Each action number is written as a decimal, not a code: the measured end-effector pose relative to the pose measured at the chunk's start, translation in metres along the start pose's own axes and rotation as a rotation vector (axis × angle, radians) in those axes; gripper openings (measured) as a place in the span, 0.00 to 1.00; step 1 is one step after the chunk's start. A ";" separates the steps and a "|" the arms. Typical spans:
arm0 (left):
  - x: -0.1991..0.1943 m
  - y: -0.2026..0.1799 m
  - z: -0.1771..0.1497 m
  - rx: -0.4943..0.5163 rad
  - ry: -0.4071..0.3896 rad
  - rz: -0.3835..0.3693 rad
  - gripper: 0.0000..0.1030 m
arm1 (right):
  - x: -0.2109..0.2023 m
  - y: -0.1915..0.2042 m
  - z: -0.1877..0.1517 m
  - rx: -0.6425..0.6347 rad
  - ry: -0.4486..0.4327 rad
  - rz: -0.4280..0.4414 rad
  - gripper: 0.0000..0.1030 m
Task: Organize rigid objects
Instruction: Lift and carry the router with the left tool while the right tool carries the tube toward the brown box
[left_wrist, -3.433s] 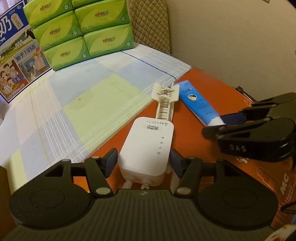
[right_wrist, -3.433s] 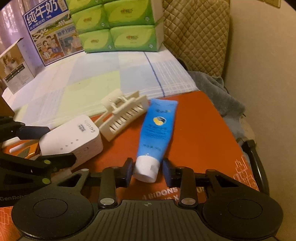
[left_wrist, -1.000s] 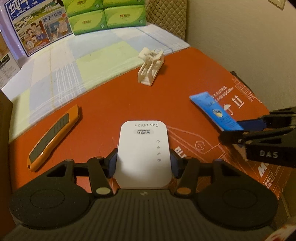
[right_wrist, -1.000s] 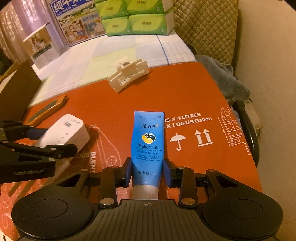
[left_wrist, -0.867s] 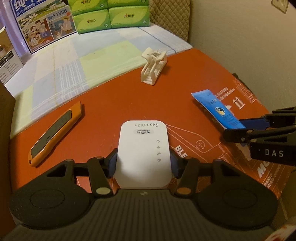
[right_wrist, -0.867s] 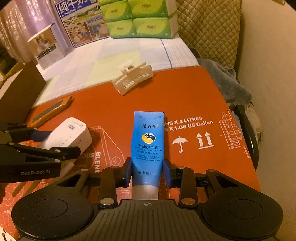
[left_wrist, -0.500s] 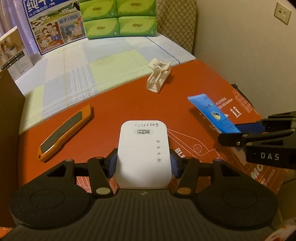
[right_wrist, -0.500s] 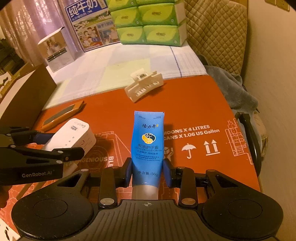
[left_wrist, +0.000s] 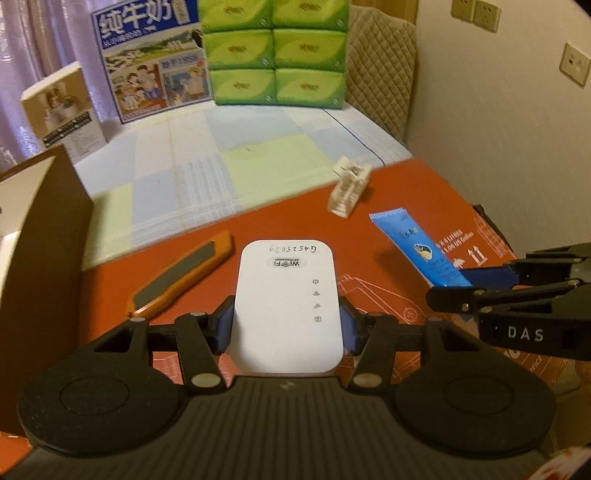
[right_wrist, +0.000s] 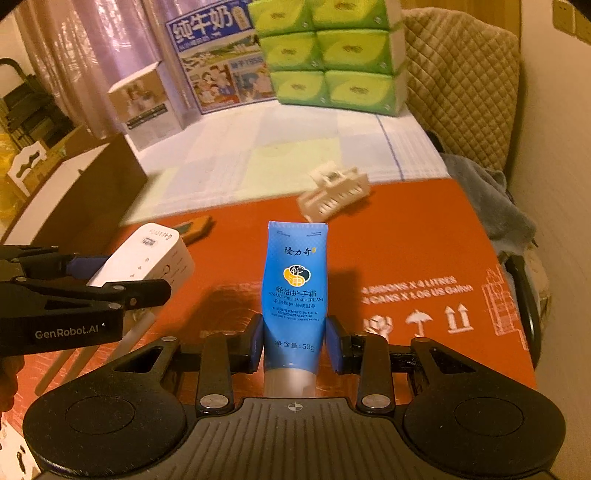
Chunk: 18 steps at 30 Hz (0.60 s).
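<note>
The left gripper (left_wrist: 287, 325) is closed on a white WiFi repeater (left_wrist: 288, 306), its 2 blue pads pressed against the repeater's sides, and holds it clear above the orange cardboard (left_wrist: 295, 221). From the right wrist view the repeater (right_wrist: 144, 258) is tilted, with its plug pins and 2 white antennas hanging below.

The right gripper (right_wrist: 294, 345) is closed on a blue hand-cream tube (right_wrist: 295, 288), gripping it near the cap end with the crimped end pointing away. The tube is also lifted off the cardboard and casts a shadow on it. In the left wrist view the tube (left_wrist: 417, 251) juts out from the right gripper (left_wrist: 469, 288) at the right edge.

On the cardboard lie an orange box cutter (left_wrist: 181, 275), to the left of the repeater, and a cream hair claw (left_wrist: 349, 190), near the far edge. They are well apart.

Beyond the cardboard is a pale checked cloth (left_wrist: 207, 162). At its back stand a stack of green tissue packs (left_wrist: 273, 51), a blue milk carton box (left_wrist: 151, 62) and a small white box (left_wrist: 61, 110). A brown cardboard box (left_wrist: 37, 240) stands at the left. A quilted chair back (right_wrist: 461, 81) is at the right, with a grey cloth (right_wrist: 487, 195) beside it.
</note>
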<state>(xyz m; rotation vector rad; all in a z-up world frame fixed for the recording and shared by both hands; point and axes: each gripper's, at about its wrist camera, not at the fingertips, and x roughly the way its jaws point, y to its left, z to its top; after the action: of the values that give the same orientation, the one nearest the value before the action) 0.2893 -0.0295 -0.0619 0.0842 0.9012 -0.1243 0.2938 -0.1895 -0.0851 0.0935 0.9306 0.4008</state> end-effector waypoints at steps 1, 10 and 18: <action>-0.003 0.003 0.001 -0.006 -0.007 0.004 0.50 | 0.000 0.004 0.002 -0.004 -0.002 0.006 0.31; -0.041 0.047 0.007 -0.062 -0.081 0.057 0.50 | 0.001 0.051 0.024 -0.051 -0.031 0.081 0.31; -0.072 0.098 0.008 -0.116 -0.130 0.117 0.50 | 0.012 0.109 0.046 -0.100 -0.050 0.167 0.31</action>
<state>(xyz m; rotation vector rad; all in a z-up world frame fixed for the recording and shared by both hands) 0.2658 0.0716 0.0018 0.0205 0.7705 0.0309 0.3046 -0.0800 -0.0389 0.0895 0.8548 0.5968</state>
